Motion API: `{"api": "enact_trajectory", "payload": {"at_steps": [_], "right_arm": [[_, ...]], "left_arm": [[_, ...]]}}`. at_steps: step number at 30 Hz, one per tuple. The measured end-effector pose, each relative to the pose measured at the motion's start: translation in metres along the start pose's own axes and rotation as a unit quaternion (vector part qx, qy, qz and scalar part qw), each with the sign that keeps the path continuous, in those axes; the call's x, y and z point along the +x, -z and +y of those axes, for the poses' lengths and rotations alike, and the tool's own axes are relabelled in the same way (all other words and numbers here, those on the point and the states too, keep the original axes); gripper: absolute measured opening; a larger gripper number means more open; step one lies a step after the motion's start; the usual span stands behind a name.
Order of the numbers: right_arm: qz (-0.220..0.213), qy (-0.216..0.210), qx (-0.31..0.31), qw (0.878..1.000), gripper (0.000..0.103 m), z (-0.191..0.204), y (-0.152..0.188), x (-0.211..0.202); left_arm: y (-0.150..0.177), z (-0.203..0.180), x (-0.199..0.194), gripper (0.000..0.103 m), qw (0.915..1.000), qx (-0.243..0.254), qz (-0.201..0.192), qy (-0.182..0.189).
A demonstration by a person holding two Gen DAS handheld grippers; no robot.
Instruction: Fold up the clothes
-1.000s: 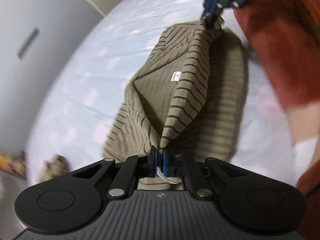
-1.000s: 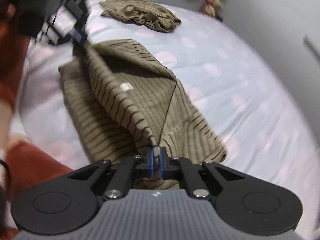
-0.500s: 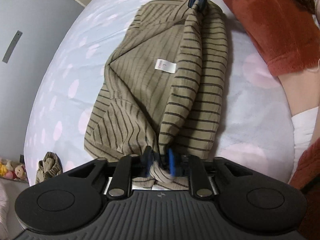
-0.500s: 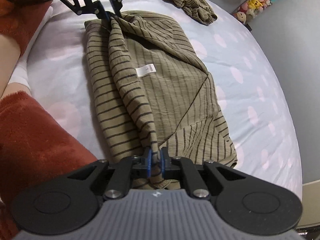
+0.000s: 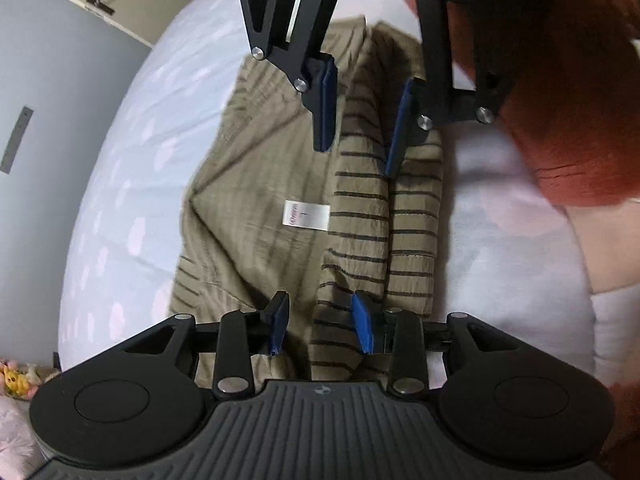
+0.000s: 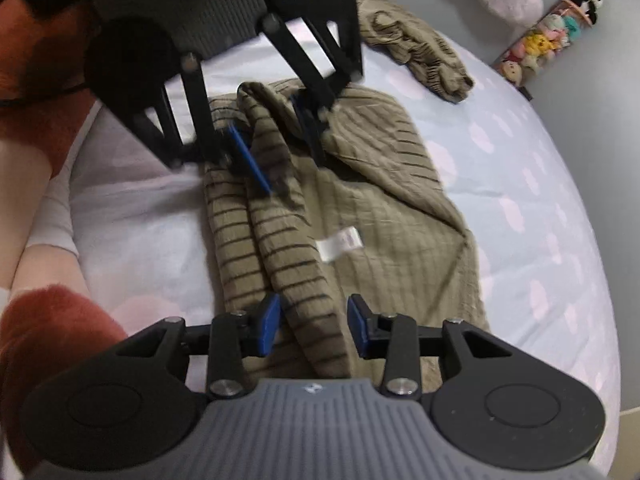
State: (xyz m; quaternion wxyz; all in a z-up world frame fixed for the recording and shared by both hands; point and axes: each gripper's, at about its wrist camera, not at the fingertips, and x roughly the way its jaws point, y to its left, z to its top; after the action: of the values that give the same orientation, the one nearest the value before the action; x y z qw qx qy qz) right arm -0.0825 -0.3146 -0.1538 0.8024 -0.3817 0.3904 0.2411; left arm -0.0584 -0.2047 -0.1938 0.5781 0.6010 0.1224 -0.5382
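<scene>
So we've got the striped olive shirt (image 5: 280, 184) lying on the pale blue bedsheet (image 5: 132, 128) with the little pink cloud print, folded roughly lengthwise with a rolled ridge of fabric running down the side nearer the person. Our left gripper (image 5: 320, 326) has its blue pads spread wide apart, one on each side of that ridge at the near end of the shirt, so it isn't pinching anything. Same deal with our right gripper (image 6: 313, 326): fingers apart, with the fabric ridge passing between them but not clamped. In the left wrist view the right gripper (image 5: 360, 128) shows up at the far end of the shirt, hanging over the cloth with its blue pads well apart, and in the right wrist view the left gripper (image 6: 276, 148) looks the same from the other end. The white size tag (image 5: 306, 215) sits out in the open on the inside face of the shirt, just beside the ridge. There's a second crumpled striped garment (image 6: 416, 60) further up the bed, well apart from the one we're working on, and a row of plush toys (image 6: 548, 44) off past the mattress edge. The person's rust-coloured fuzzy sleeve (image 5: 568, 112) is along the side.
</scene>
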Motion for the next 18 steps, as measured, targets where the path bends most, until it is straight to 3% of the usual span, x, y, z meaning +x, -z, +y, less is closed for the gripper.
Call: {"api": "enact_trajectory", "payload": {"at_steps": [1, 3, 8, 11, 13, 15, 16, 18], "right_arm": [[-0.001, 0.004, -0.002, 1.0, 0.016, 0.001, 0.0, 0.001], [-0.009, 0.022, 0.004, 1.0, 0.007, -0.003, 0.001, -0.006], [-0.022, 0.084, -0.016, 0.996, 0.004, -0.004, 0.006, -0.026], [-0.017, 0.115, -0.059, 0.992, 0.004, 0.004, 0.01, -0.029], [-0.017, 0.109, -0.057, 0.992, 0.004, 0.007, 0.011, -0.028], [-0.014, 0.111, -0.064, 0.992, 0.004, 0.01, 0.011, -0.024], [-0.013, 0.113, -0.068, 0.991, 0.004, 0.012, 0.011, -0.023], [-0.014, 0.112, -0.064, 0.992, 0.004, 0.012, 0.01, -0.021]], "left_arm": [[0.001, 0.001, -0.002, 0.008, 0.9999, -0.006, -0.005, -0.013], [0.002, 0.004, -0.008, 0.005, 0.9988, -0.019, -0.015, -0.043], [0.009, 0.001, -0.033, 0.001, 0.9937, -0.004, -0.069, -0.088], [0.01, -0.006, -0.042, 0.001, 0.9924, 0.006, -0.088, -0.086], [0.011, -0.009, -0.044, 0.006, 0.9935, 0.001, -0.092, -0.068], [0.013, -0.009, -0.042, 0.031, 0.994, 0.004, -0.089, -0.064], [0.014, -0.008, -0.042, 0.051, 0.9942, 0.006, -0.087, -0.063], [0.013, -0.008, -0.037, 0.056, 0.9955, 0.003, -0.08, -0.05]]}}
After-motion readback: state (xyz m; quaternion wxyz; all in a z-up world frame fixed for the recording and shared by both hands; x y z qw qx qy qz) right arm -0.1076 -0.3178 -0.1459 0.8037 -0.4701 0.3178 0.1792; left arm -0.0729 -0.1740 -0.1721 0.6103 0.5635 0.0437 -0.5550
